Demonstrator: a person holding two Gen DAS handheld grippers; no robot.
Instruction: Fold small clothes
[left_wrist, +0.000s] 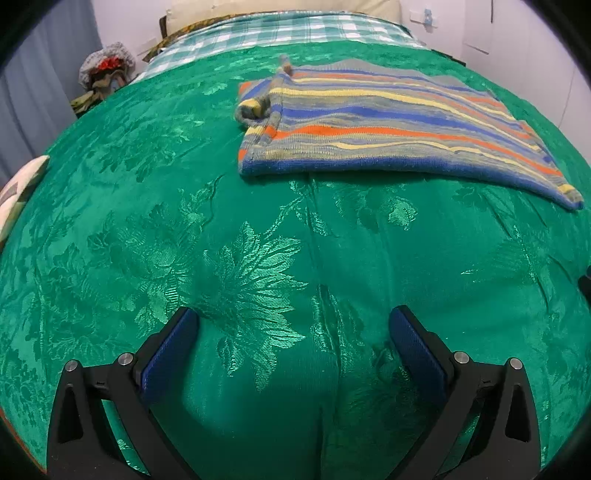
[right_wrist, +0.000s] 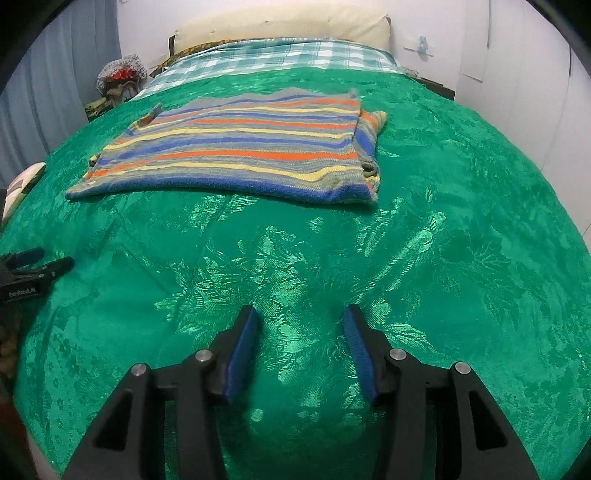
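Both grippers hang over bare green bedspread (left_wrist: 258, 221) near the foot edge of the bed, holding nothing: left gripper (left_wrist: 293, 325) has its blue pads spread as wide as they go, right gripper (right_wrist: 301, 323) sits about half open with only floral damask showing between the fingers. Striped knit sweater (right_wrist: 236, 147) lies flat further up toward the middle of the bed, well apart from both sets of fingers, with sleeves already tucked in so it reads as a rough rectangle. So I'd say we're mid-fold, between grabs. Next move probably means reaching up to the blue hem edge closest to the grippers, pinching the two corners and carrying them toward the collar end, keeping the layers together so the tucked sleeves don't slide out. Left view shows the bunched sleeve cuff (left_wrist: 255, 107) on the sweater's left side really clearly; right view instead catches the other folded sleeve poking out on the right, plus the left gripper's tip at the frame's left edge.
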